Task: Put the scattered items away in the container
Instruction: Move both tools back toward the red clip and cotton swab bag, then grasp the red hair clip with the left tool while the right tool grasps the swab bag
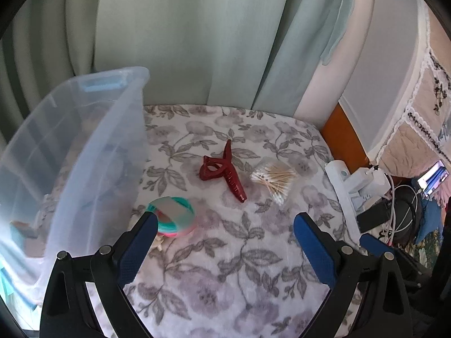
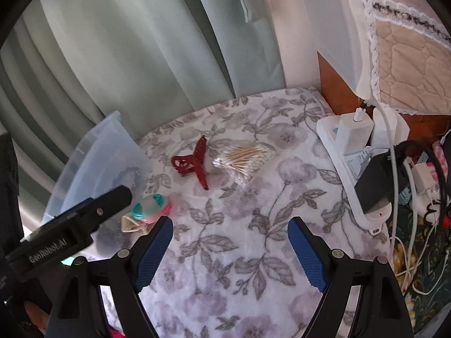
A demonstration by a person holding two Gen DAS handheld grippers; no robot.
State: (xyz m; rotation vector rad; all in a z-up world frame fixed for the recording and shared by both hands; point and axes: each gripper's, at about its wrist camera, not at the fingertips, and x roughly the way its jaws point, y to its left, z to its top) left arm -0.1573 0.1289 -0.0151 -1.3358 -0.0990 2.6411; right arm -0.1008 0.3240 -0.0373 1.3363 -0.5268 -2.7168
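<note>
Left wrist view, left gripper fingers wide, hair ties beside container wall, right gripper fingers wide

1. The left tool has two black plastic arms, each ending in a blue finger with a fine dotted grip texture.
2. Round silver screw heads sit on the black arms, two on each side.
3. The right tool has the same build: black arms, blue ribbed fingers, silver screws.
4. In the right wrist view, the left tool's black body carries white lettering reading "GenRobot.AI".
</note>
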